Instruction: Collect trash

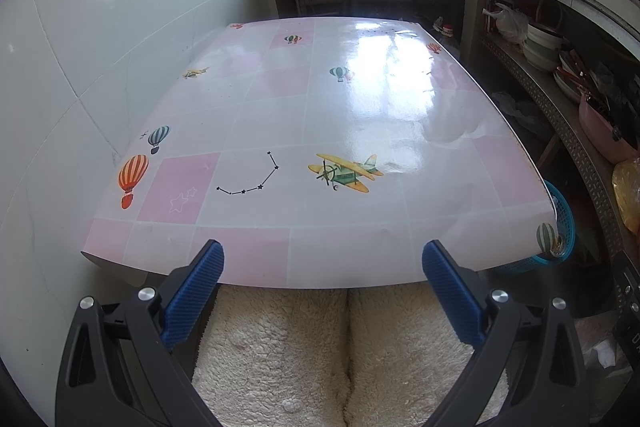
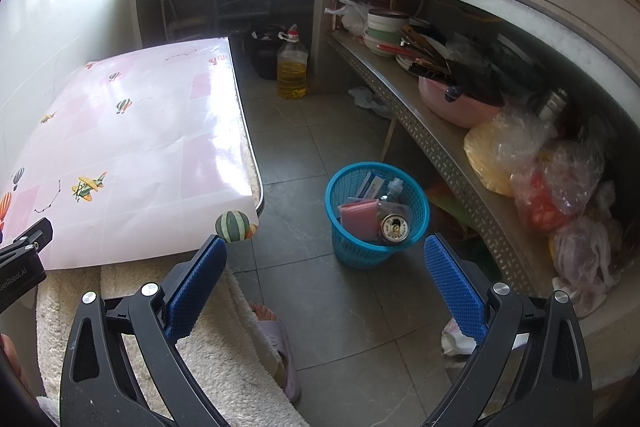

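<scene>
Holding both tools over my lap, I keep my left gripper (image 1: 322, 261) spread wide and empty at the near edge of the table (image 1: 280, 107), whose pink balloon-print cover looks bare from here. My right gripper (image 2: 325, 257) is just as wide apart and empty, aimed past the table's near right corner at the blue mesh wastebasket (image 2: 360, 251) on the floor tiles. In it sit a drink can (image 2: 394, 227), a pink packet (image 2: 358, 215) and a plastic bottle (image 2: 394, 189), so the collecting looks largely done. A crumpled white scrap (image 2: 454, 337) lies on the floor just beside my right finger (image 2: 454, 293), and another white wad (image 2: 366, 98) lies far off under the metal shelf (image 2: 440, 143). Reaching for the near scrap, I could knock the light basket over or snag the bagged food crowding the shelf's edge.
</scene>
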`<state>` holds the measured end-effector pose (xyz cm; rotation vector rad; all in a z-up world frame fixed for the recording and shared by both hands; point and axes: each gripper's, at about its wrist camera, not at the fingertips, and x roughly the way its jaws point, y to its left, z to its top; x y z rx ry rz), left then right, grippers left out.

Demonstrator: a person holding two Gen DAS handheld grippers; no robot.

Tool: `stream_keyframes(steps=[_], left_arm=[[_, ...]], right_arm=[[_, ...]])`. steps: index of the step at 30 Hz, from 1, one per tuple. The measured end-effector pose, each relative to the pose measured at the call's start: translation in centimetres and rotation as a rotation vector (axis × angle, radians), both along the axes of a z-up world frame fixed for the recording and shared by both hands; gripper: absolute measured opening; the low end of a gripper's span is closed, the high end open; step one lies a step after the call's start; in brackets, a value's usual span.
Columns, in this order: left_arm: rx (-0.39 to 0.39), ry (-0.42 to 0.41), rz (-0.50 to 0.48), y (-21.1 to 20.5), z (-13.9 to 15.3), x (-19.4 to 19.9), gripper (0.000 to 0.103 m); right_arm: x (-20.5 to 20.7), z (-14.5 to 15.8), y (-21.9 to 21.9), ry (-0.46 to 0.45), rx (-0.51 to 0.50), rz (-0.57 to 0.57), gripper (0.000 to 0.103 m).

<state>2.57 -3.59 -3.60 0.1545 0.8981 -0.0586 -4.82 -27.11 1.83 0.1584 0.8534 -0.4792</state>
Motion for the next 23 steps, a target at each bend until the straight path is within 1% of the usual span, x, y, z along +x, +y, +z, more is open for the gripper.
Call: stream_keyframes(steps=[23], left_arm=[[-0.002,0.001,0.001,0.05,0.14,0.05,0.097]], right_arm=[[0.06,-0.05,-0.03,-0.002,-0.003,0.0,0.095]])
